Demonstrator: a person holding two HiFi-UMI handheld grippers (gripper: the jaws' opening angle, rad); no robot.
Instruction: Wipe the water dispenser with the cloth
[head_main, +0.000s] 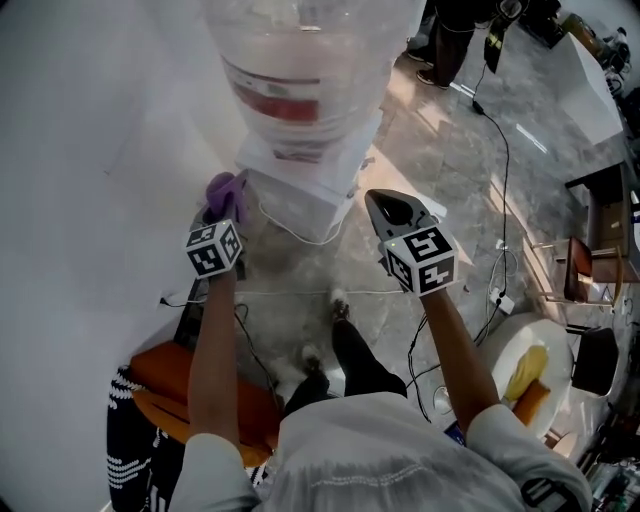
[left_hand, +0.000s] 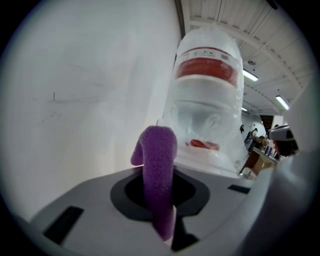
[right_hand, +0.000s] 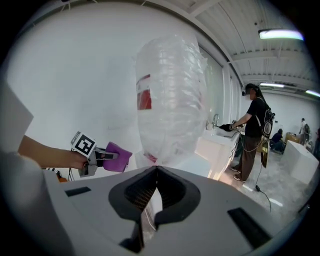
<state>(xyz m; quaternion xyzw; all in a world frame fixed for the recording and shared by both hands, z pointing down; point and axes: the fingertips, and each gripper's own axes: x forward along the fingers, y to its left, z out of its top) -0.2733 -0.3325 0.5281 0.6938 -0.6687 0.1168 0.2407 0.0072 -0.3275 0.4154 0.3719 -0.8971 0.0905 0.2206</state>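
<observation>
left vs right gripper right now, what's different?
The left gripper has its jaws shut on the purple cloth; the right gripper has its jaws shut on nothing. The left gripper is beside the water dispenser on the wall side; the right gripper is on its other side. Each carries a marker cube.

Purple cloth (left_hand: 159, 165), clear bottle (left_hand: 210, 115) with red label (left_hand: 207, 69), white water dispenser (head_main: 300, 195)

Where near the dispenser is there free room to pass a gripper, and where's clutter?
Free: beside bare wall, left of the water dispenser; floor between left gripper and right gripper, one cable crossing. Crowded: cords and furniture far right.
</observation>
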